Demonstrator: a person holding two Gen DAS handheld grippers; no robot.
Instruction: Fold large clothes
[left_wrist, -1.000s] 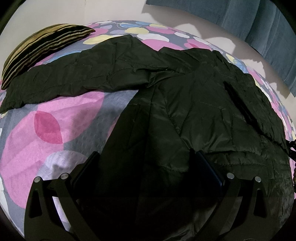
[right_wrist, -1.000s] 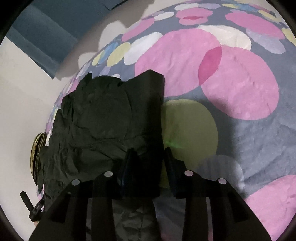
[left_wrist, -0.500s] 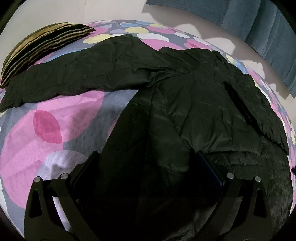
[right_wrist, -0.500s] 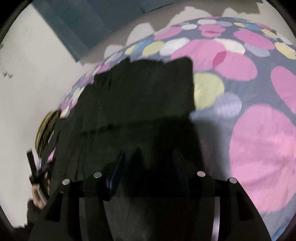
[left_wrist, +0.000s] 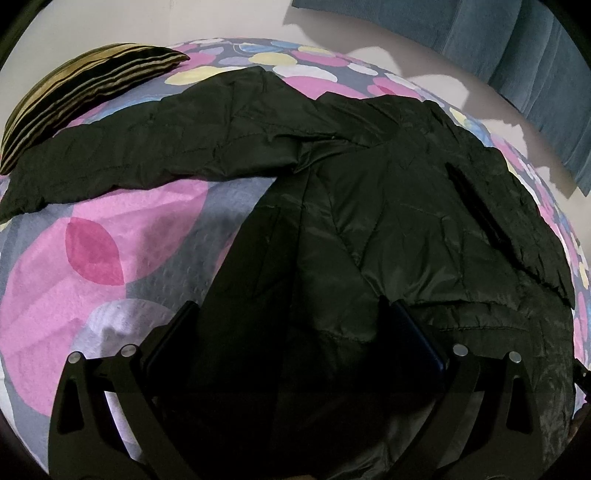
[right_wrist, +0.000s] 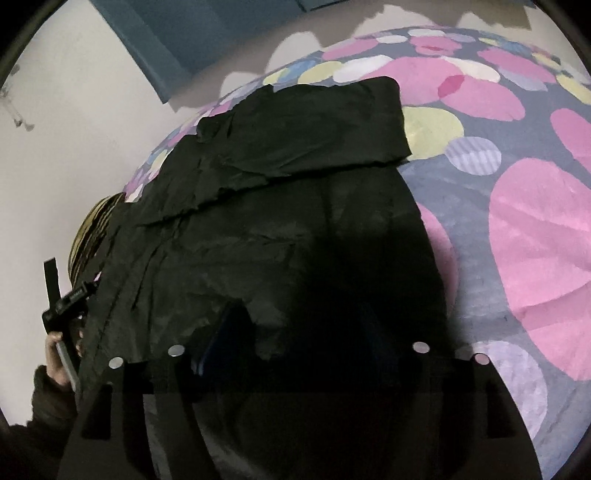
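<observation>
A large black quilted jacket (left_wrist: 388, 206) lies spread on a bed with a pink, grey and yellow spotted cover (left_wrist: 110, 251). One sleeve (left_wrist: 129, 158) stretches left toward a striped pillow. My left gripper (left_wrist: 288, 325) is open, its fingers wide apart over the jacket's lower hem. In the right wrist view the jacket (right_wrist: 277, 221) fills the middle, with its other sleeve (right_wrist: 314, 129) folded across the top. My right gripper (right_wrist: 310, 332) is open over the dark hem; its right finger is lost in shadow.
A gold and black striped pillow (left_wrist: 81, 92) lies at the bed's far left corner. A blue curtain (left_wrist: 517, 48) hangs on the pale wall behind. The person's left hand with the other gripper (right_wrist: 62, 314) shows at the left edge of the right wrist view.
My right gripper opened and let go of the sleeve, then drew back toward the jacket's hem; the sleeve now lies folded across the jacket. The left gripper has barely moved.
</observation>
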